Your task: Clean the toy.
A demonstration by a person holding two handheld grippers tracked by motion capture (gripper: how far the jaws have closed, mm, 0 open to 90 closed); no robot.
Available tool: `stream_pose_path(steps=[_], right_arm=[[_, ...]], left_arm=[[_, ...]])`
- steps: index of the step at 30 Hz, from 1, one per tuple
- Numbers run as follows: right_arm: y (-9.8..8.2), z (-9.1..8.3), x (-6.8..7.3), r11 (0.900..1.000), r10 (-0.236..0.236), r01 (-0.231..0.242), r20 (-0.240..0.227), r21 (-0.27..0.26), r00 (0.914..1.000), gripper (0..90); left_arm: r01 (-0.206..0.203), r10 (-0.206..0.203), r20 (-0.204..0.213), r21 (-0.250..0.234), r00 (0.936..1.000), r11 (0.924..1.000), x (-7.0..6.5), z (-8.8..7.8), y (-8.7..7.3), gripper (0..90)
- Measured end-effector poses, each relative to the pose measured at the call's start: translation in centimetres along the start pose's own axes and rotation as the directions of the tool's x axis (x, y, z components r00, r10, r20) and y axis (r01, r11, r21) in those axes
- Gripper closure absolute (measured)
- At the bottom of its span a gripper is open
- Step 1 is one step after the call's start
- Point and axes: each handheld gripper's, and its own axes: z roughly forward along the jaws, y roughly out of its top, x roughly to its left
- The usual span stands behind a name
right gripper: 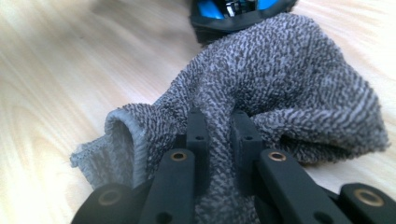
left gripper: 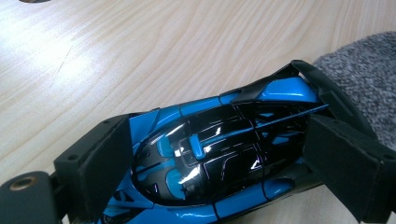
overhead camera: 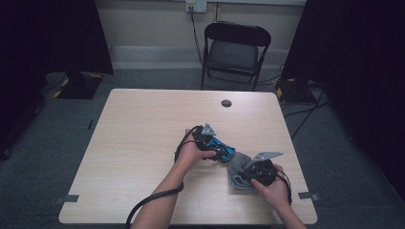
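Note:
A blue and black toy car point(left gripper: 219, 154) lies on the wooden table point(overhead camera: 143, 143), with my left gripper point(left gripper: 224, 163) shut on its sides; in the high view the toy car point(overhead camera: 220, 149) sits near the table's middle right. A grey speckled cloth point(right gripper: 280, 88) is bunched up against one end of the car. My right gripper point(right gripper: 219, 126) is shut on a fold of this cloth. From above, the cloth point(overhead camera: 237, 171) lies between my left gripper point(overhead camera: 217, 148) and my right gripper point(overhead camera: 248, 174).
A round cable hole point(overhead camera: 226, 103) sits near the table's far edge. Beyond the table stands a black folding chair point(overhead camera: 236, 50). Cables trail from both grippers towards the near edge. Dark curtains hang at both sides.

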Motion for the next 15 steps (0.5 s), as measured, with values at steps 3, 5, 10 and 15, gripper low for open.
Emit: stream_pose_path(steps=[3, 5, 10, 15], right_arm=[[0.0, 0.1, 0.5, 1.000, -0.005, 0.005, -0.014, 0.003, 0.9999, 80.4], [0.0, 0.1, 0.7, 1.000, -0.014, 0.014, -0.018, 0.003, 0.9997, 80.4], [-0.1, 0.2, 1.1, 1.000, -0.017, 0.017, -0.037, 0.003, 0.9992, 80.4], [0.0, 0.5, 1.9, 1.000, -0.028, 0.029, -0.059, 0.010, 0.9978, 80.4]], left_arm=[[0.001, -0.001, 0.001, -0.004, 1.0000, 1.0000, 0.0, 0.0, 0.0, 8.4], [0.001, -0.001, 0.000, -0.003, 1.0000, 1.0000, 0.0, 0.0, 0.0, 8.5], [0.001, -0.001, 0.001, -0.005, 1.0000, 1.0000, 0.0, 0.0, 0.0, 8.4], [0.000, 0.000, 0.000, -0.002, 1.0000, 1.0000, 0.0, 0.0, 0.0, 8.4]])
